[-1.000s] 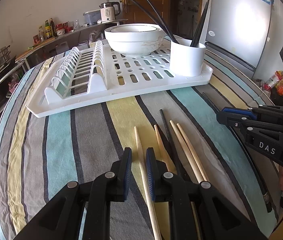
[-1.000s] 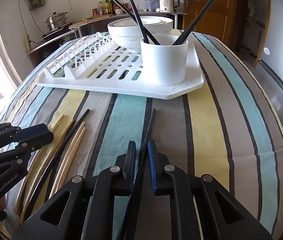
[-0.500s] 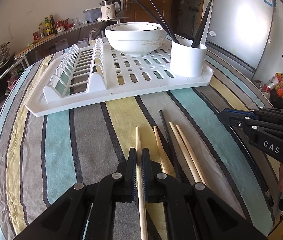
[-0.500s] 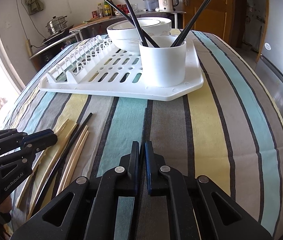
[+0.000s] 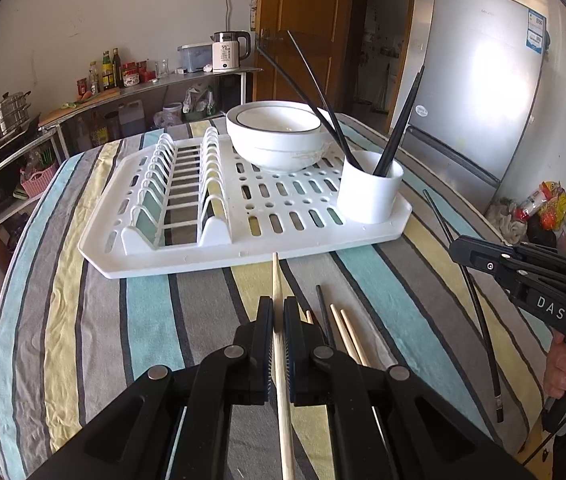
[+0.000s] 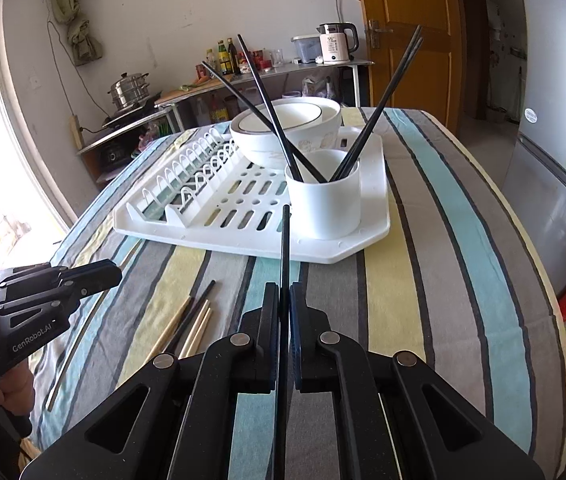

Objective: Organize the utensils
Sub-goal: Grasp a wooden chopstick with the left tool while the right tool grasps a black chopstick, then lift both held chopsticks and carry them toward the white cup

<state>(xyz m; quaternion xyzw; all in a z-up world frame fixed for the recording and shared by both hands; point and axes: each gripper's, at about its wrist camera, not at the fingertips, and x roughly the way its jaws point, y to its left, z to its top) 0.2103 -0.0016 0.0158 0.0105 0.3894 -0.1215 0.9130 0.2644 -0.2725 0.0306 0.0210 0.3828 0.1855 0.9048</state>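
A: Left claw (image 5: 277,320) is clamped on a wooden chopstick (image 5: 276,280) — tip pointing at the white dish rack (image 5: 243,246).

B: Right claw (image 6: 284,304) pinches a black chopstick (image 6: 285,240) — above the striped desk (image 6: 423,280), near the white cup (image 6: 325,208).

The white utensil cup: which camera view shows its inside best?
The right wrist view: the white utensil cup stands close, its open mouth and the black chopsticks inside it visible. The left wrist view shows it farther away, mostly from the side.

Five black chopsticks (image 6: 285,240) off the table, four wooden chopsticks (image 5: 281,344), two stacked bowls (image 5: 275,136), one cup (image 5: 369,192).
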